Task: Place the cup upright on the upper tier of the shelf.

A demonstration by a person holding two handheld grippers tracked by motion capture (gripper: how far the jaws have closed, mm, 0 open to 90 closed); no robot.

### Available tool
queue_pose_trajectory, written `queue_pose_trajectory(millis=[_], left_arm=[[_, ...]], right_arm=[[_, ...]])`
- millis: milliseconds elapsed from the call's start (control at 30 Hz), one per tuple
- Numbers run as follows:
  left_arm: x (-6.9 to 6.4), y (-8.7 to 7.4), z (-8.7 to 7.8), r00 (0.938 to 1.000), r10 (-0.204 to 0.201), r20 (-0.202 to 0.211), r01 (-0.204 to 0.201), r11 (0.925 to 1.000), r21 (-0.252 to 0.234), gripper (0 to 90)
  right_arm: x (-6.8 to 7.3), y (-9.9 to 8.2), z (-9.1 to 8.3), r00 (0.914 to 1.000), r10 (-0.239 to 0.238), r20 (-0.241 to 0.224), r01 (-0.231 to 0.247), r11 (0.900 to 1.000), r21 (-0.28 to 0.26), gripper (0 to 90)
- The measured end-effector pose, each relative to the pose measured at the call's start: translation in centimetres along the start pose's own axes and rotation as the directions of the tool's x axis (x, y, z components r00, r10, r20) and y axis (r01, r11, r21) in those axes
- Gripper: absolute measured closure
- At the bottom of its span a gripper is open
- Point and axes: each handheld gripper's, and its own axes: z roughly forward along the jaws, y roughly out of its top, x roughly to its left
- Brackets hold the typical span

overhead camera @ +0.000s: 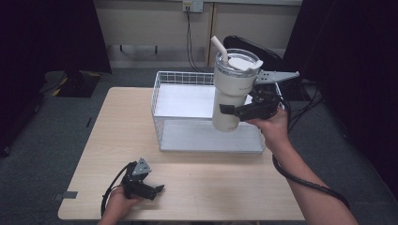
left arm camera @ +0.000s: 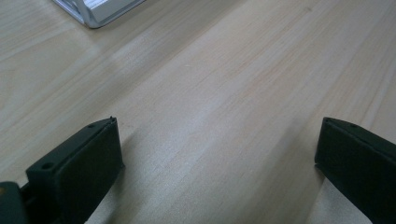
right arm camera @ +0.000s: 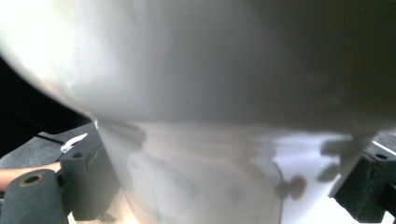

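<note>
One tumbler (overhead camera: 233, 89), white with a clear lid (overhead camera: 238, 63) and a single white straw (overhead camera: 219, 48), is held upright in the air above the right end of the basket (overhead camera: 162, 124). The right gripper (overhead camera: 234, 110) has it clamped across the narrower lower part of the body, one jaw on each side; in the right gripper view the cup's pale wall (right arm camera: 196, 168) sits squeezed between the two black jaws, with the wider upper body bulging above them. A short line of small dark print runs across the tumbler just below its widest part, too small to read in the high view. The straw leans toward the left and away from the person.

There is one basket, a white wire one with a flat pale floor, standing on the far right part of the table (overhead camera: 117, 140). The tumbler's base hangs over its near right corner, not touching the wire as far as the high view tells.

The left gripper (overhead camera: 157, 191) rests low at the near left edge of the table, well apart from the basket and the cup. Its jaws stand wide apart with only bare wood (left arm camera: 219, 116) between them, holding nothing; a corner of the basket (left arm camera: 93, 11) shows at the top of the left gripper view.

Two grippers in all, each trailing one black cable.
</note>
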Motion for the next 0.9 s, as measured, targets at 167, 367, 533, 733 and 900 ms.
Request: queue_pose_trajectory(millis=[167, 367, 533, 733, 900], left_arm=[[0.0, 0.0, 0.0, 1.0000, 0.000, 0.000, 0.000, 1.0000, 0.000, 0.1], [0.0, 0.0, 0.0, 1.0000, 0.000, 0.000, 0.000, 1.0000, 0.000, 0.1], [0.0, 0.0, 0.0, 1.0000, -0.001, 0.000, 0.001, 1.0000, 0.000, 0.1], [0.0, 0.0, 0.0, 1.0000, 0.000, 0.000, 0.000, 1.0000, 0.000, 0.1], [0.0, 0.0, 0.0, 1.0000, 0.000, 0.002, 0.000, 1.0000, 0.002, 0.1]], right_arm=[[-0.4, 0.7, 0.0, 0.9998, 0.006, 0.017, -0.005, 0.9998, -0.017, 10.4], [-0.8, 1.3, 0.1, 0.9989, -0.002, 0.047, 0.003, 0.9999, -0.016, 10.5], [-1.2, 1.7, 0.5, 0.9976, -0.006, 0.069, 0.007, 0.9998, -0.018, 10.4], [-1.6, 2.1, 1.1, 0.9958, -0.008, 0.091, 0.009, 0.9999, -0.011, 10.4], [-2.0, 2.1, 1.6, 0.9950, 0.002, 0.100, -0.001, 0.9999, -0.014, 10.5]])
